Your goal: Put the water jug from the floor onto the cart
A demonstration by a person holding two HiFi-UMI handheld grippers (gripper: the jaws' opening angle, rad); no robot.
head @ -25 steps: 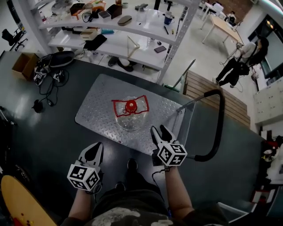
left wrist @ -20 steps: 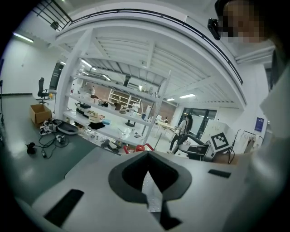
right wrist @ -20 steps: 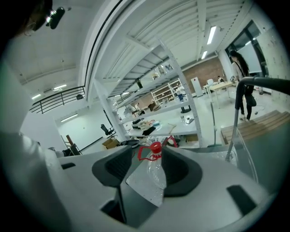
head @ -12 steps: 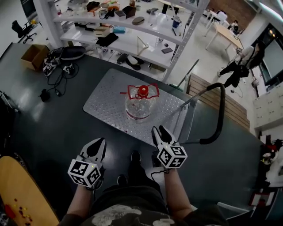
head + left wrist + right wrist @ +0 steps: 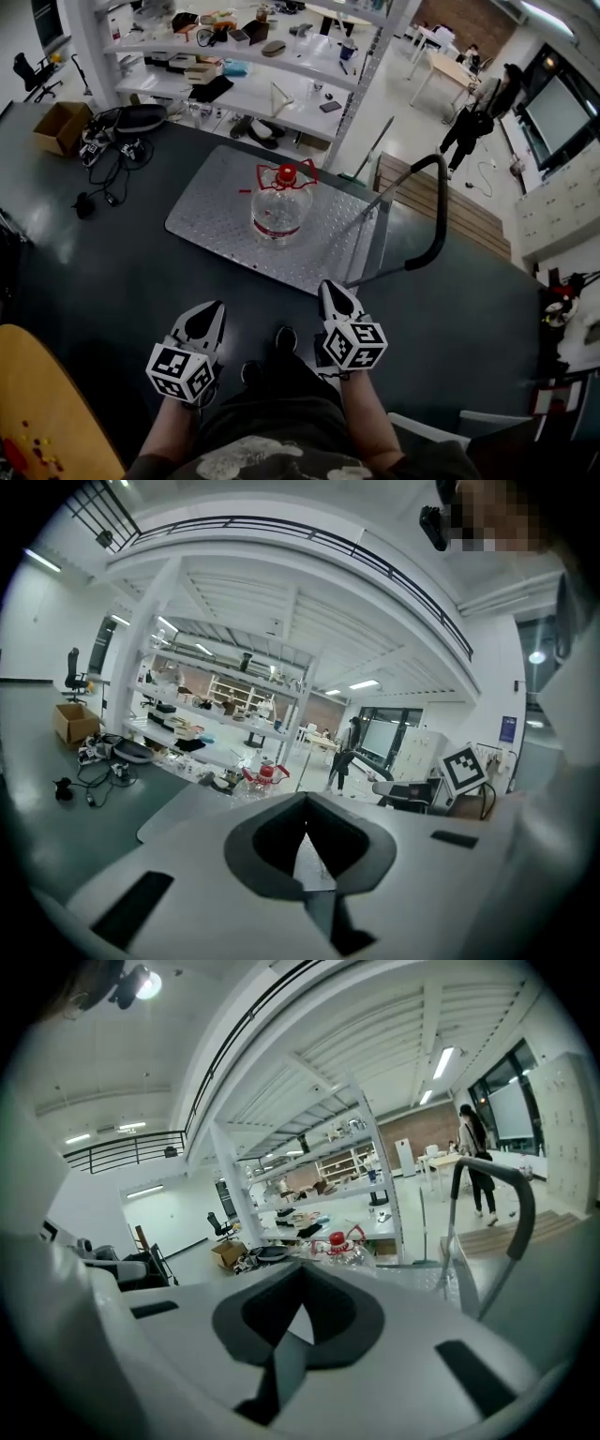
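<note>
The clear water jug with a red cap and red handle stands upright on the cart's checker-plate deck. The cart's black push handle rises at the deck's right end. Both grippers hang low in the head view, above the dark floor and well short of the cart. My left gripper is shut and empty. My right gripper has just been closing and is shut with nothing between its jaws. Far ahead, the jug shows over the left gripper, and the jug also shows past the right gripper.
A white shelving rack loaded with small items stands behind the cart. A cardboard box, bags and cables lie on the floor at the left. Wooden boards lie to the right, and a person stands far back. A yellow round board is at the lower left.
Both grippers have drawn back from the cart, so the jug and deck now lie farther ahead. The right jaws went from spread apart to shut. The left jaws look unchanged.
</note>
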